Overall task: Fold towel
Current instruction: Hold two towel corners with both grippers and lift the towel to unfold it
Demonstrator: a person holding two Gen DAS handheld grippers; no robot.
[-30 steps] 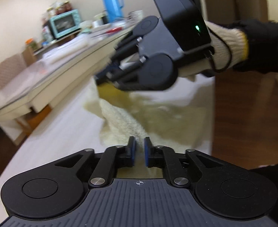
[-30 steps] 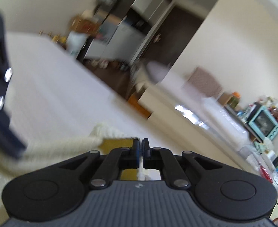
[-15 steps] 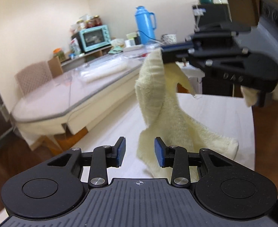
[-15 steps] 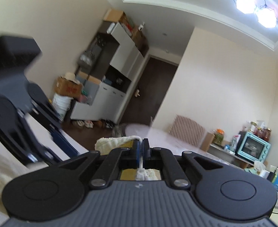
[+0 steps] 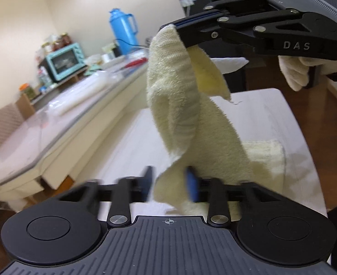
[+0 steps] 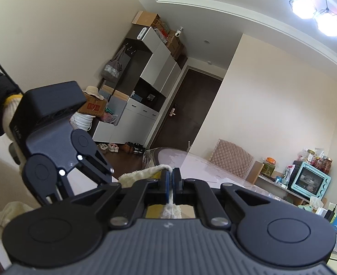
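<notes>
**Desk:** What do the left gripper and its jaws show?

**Photographer:** They stand spread, blurred, with a hanging flap of the one pale yellow towel between them. Whether either blue pad touches the cloth, I cannot tell.

**Desk:** And to the right?

**Photographer:** The right gripper, held in a white-gloved hand, sits high in the left wrist view. Its jaws are pressed together on a top corner of the towel; the right wrist view shows the cloth pinched in the narrow slot between its pads.

**Desk:** Where does the towel lie?

**Photographer:** It hangs from that pinch down to the white surface, where its lower end rests bunched near the right edge.

**Desk:** Room around it?

**Photographer:** Bare white surface runs to the left of the towel and beyond it to the far edge; dark wood floor lies past the right edge. A long dining table stands to the left, across a gap.

**Desk:** Counts?

**Photographer:** One towel, two grippers.
</notes>
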